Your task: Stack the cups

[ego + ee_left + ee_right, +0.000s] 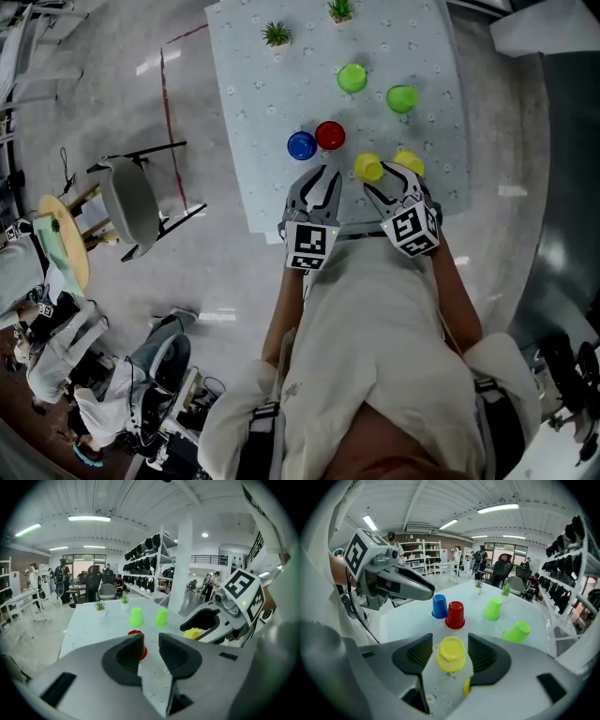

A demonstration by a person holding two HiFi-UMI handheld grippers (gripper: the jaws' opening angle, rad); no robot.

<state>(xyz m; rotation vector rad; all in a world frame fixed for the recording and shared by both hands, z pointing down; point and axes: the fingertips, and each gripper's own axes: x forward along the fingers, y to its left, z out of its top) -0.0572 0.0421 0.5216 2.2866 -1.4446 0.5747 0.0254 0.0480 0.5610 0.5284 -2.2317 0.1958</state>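
Presumably light and squashy, the yellow cup (451, 654), loose between the right gripper's (450, 640) open jaws, wants a gentle side pinch; the left gripper's (151, 641) jaws stand slightly apart, empty.

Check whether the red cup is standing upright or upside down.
Upside down: the red cup rests on its wide rim, closed base on top.
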